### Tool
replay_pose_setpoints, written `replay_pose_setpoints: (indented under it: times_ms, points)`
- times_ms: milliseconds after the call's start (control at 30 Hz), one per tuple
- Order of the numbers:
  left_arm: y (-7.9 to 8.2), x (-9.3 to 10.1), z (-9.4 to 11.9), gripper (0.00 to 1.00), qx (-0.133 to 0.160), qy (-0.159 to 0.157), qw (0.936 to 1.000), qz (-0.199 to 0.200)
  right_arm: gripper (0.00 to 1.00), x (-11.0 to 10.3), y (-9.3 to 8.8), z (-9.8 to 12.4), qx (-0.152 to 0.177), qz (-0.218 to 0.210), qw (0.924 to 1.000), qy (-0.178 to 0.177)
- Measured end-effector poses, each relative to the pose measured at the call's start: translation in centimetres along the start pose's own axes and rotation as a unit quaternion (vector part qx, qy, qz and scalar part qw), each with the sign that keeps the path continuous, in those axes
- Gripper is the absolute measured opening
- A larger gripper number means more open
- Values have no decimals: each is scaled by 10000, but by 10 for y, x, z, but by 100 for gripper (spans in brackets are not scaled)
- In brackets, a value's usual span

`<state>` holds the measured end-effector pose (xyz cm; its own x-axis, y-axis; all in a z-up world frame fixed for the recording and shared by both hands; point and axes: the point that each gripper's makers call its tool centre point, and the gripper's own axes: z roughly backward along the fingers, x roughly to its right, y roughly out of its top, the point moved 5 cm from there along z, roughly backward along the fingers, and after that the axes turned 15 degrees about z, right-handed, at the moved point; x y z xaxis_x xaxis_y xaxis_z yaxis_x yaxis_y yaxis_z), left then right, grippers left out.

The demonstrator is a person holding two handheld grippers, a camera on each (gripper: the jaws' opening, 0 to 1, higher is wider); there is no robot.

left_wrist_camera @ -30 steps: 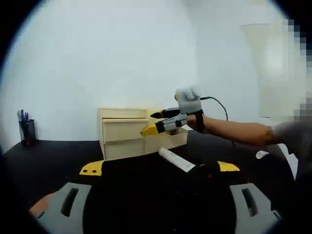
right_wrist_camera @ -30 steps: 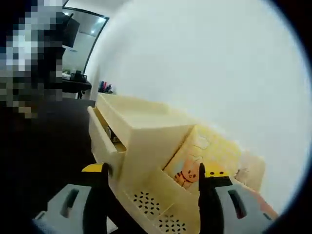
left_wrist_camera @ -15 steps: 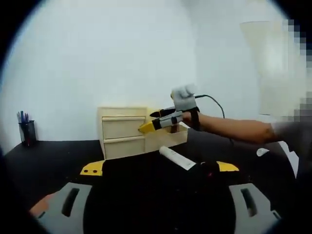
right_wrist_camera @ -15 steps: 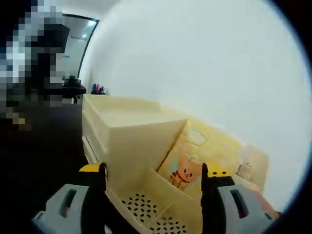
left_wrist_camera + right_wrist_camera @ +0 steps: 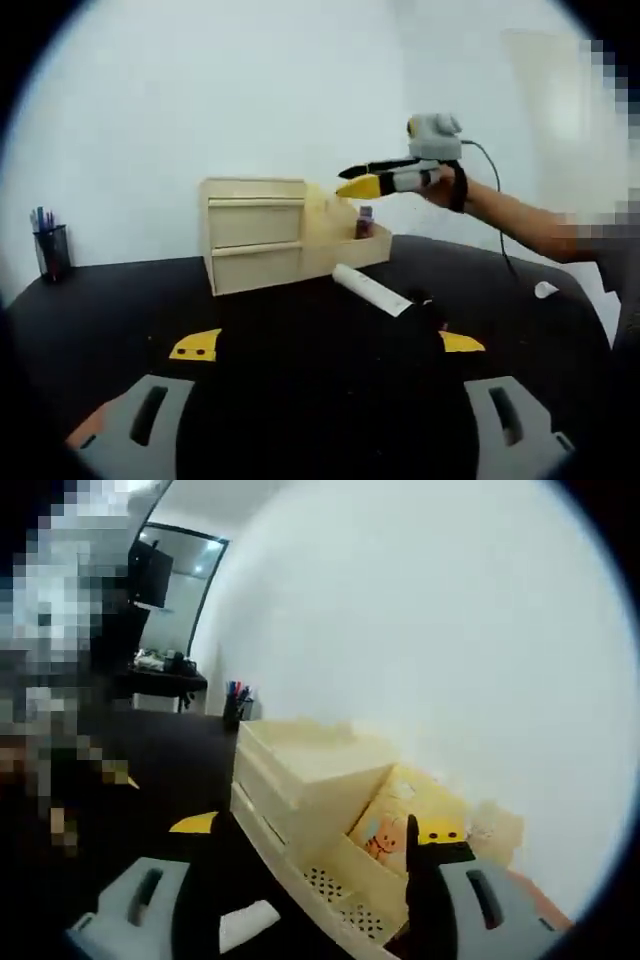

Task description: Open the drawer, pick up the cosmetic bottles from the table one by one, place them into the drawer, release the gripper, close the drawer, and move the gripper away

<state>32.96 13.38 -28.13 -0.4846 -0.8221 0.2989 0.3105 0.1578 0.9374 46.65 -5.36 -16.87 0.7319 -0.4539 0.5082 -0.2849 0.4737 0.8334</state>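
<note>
Wall [image 5: 200, 100]: plain white, behind the whole table.
Table [image 5: 100, 310]: black top; far back in the right gripper view a dark room with a desk [image 5: 160, 675].
Drawer unit [image 5: 255, 245]: cream, at the back of the table, both drawers flush shut; an open side bin [image 5: 350, 245] joins its right side.
Right gripper [image 5: 362, 178]: held by a hand in the air above the bin, touching nothing; jaws a little apart, nothing between them.
Left gripper [image 5: 325, 345]: low over the table, jaws wide, empty.
Bottle [image 5: 372, 290]: white tube lying on the table just in front of the bin.
Pen cup [image 5: 48, 250]: at the table's far left, well apart from the unit.
</note>
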Motion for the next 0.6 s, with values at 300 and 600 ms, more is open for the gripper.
replay_pose_setpoints:
  times_ms: [300,600]
  points:
    - [1,0,1,75,109,-46,9998,142,84,-14,-4,68,-203,82,9996,165]
    - [-3,4,-2,75,3,-120,9999,68,82,-24,15,144,-156,220,9996,-99]
